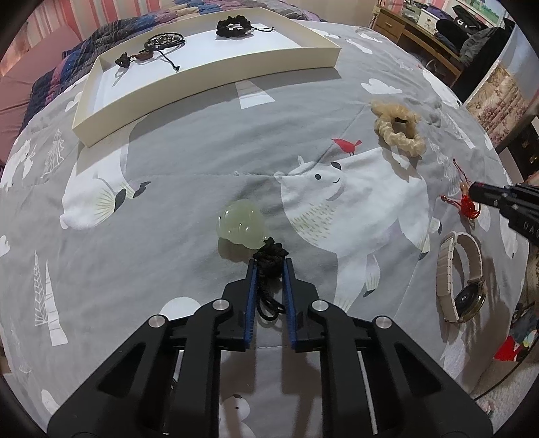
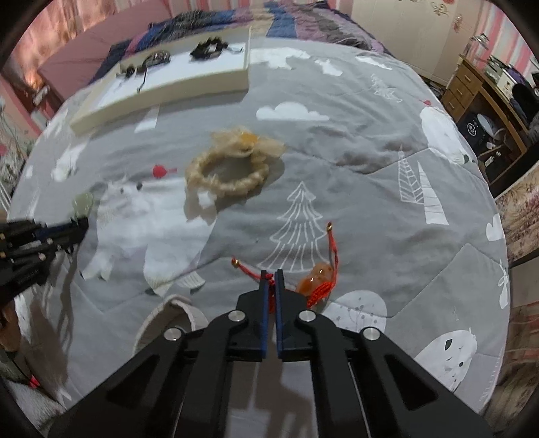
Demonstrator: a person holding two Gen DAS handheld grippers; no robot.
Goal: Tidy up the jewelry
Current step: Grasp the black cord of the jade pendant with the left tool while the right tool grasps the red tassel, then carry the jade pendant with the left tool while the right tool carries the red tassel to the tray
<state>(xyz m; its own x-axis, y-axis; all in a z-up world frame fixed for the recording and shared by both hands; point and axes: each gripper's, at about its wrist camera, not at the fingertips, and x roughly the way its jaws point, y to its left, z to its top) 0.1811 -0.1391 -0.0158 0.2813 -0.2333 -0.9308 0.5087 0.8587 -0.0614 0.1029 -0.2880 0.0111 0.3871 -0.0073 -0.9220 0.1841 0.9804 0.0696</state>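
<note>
My left gripper [image 1: 269,264] is shut on the black cord [image 1: 267,269] of a pale green jade pendant [image 1: 241,220], which lies on the grey bedspread just ahead of the tips. My right gripper [image 2: 271,276] is shut on the red cord [image 2: 266,278] of an orange bead charm [image 2: 318,274]; it also shows in the left wrist view [image 1: 471,187]. A cream tray [image 1: 209,81] at the back holds two black bracelets [image 1: 232,27] [image 1: 161,42]. A blond braided scrunchie [image 1: 397,129] and a beige-strap watch [image 1: 461,279] lie on the bed.
The bed is covered by a grey quilt [image 1: 202,161] with white bear prints. A patchwork blanket [image 2: 286,20] lies behind the tray. A wooden desk [image 2: 485,94] stands off the bed's far right side.
</note>
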